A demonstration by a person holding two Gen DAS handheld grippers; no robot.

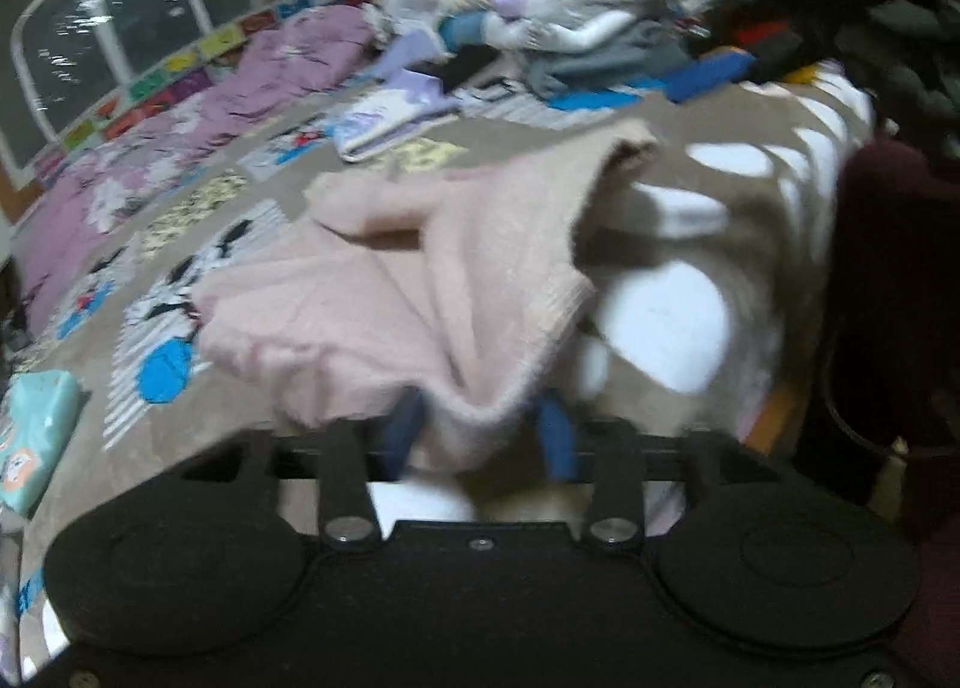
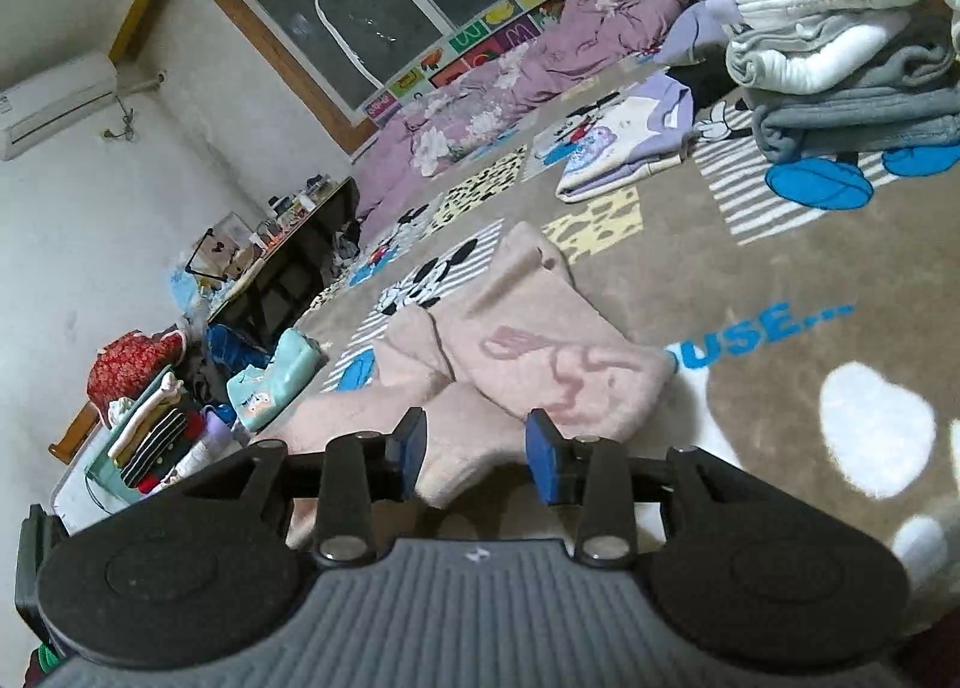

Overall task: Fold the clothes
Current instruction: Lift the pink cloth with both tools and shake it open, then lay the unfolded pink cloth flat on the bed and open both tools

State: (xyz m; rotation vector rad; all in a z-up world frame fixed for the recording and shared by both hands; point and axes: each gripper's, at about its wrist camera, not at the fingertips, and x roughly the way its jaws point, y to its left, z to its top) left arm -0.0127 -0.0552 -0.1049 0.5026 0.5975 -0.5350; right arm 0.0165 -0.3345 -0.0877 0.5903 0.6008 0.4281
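Pink fuzzy sweater (image 2: 528,352) half-folded on the brown cartoon blanket (image 2: 750,268) — a fold draped between the spread pads of the left gripper (image 1: 480,436), unpinched. Right gripper (image 2: 474,448) parted too, over the hem. Stacked laundry (image 2: 834,45) at two o'clock.

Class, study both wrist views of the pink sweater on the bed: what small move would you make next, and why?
Probably draw both tongs back clear of the pink sweater, then regrasp. It lies partly folded but bunched on the cartoon blanket, with a fold of fabric between the open left tongs and an edge between the open right tongs; neither seems to pinch it.
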